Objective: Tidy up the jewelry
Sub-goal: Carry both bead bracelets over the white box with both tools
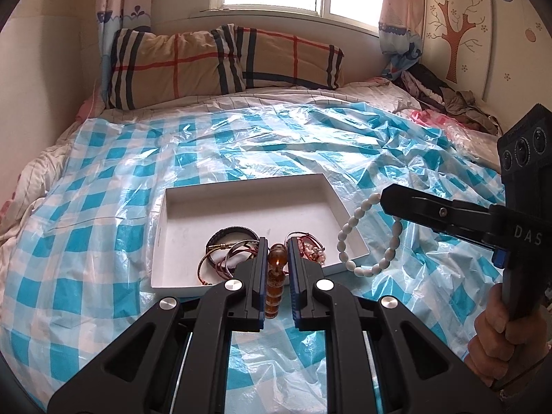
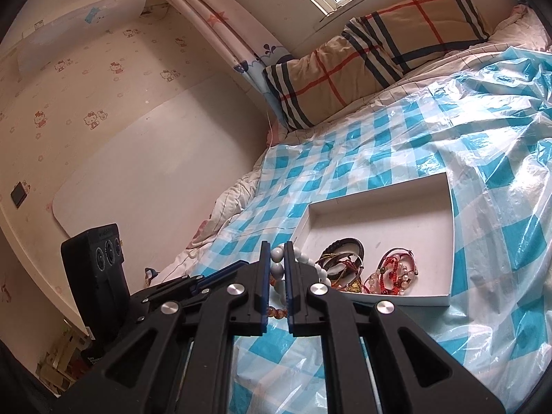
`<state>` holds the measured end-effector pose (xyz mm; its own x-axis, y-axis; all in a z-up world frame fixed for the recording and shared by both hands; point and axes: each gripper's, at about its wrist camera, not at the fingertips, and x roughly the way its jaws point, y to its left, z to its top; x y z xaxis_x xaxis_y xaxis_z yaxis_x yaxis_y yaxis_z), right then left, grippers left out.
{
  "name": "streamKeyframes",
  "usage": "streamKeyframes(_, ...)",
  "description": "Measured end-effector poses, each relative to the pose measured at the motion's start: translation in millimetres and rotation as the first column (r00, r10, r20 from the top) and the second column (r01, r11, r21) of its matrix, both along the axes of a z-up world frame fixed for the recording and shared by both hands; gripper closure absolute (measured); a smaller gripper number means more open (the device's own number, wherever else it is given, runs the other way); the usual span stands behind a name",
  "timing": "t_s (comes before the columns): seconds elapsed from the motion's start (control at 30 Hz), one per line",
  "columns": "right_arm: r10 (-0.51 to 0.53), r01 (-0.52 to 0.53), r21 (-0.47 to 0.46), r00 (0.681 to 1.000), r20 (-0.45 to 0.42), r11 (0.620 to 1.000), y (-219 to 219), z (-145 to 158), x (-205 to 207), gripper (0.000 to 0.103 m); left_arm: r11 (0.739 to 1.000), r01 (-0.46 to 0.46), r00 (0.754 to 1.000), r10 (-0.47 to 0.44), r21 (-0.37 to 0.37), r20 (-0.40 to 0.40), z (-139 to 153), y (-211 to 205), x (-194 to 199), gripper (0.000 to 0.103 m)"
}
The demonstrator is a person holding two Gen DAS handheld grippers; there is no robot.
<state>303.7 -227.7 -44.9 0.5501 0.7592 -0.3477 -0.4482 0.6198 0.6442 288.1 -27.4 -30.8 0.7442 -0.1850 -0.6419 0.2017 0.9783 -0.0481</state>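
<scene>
A white shallow box (image 1: pixel 183 203) (image 2: pixel 445 238) lies on the checked plastic sheet and holds several bracelets (image 1: pixel 229 246) (image 2: pixel 345 258), dark, gold and red. My left gripper (image 1: pixel 277 241) is shut on an amber bead bracelet (image 1: pixel 276 276) over the box's near edge; its beads also show in the right wrist view (image 2: pixel 276 312). My right gripper (image 2: pixel 277 253) (image 1: pixel 384 200) is shut on a white bead bracelet (image 1: pixel 348 234) (image 2: pixel 277 270), which hangs beside the box's right near corner.
The blue-and-white checked plastic sheet (image 1: pixel 103 207) covers the bed. Two plaid pillows (image 1: pixel 172 65) lie at the head under the window. Clothes (image 1: pixel 445 93) are piled at the far right. A wall (image 2: pixel 120 120) runs along the bed's left side.
</scene>
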Motion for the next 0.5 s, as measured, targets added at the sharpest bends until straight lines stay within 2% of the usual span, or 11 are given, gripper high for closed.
streamKeyframes(0.5, -0.002, 0.002, 0.0, 1.0, -0.009, 1.0, -0.1, -9.8, 18.3, 0.095, 1.0, 0.008, 1.0, -0.008, -0.002, -0.007, -15.7, -5.6, 22.9, 0.093)
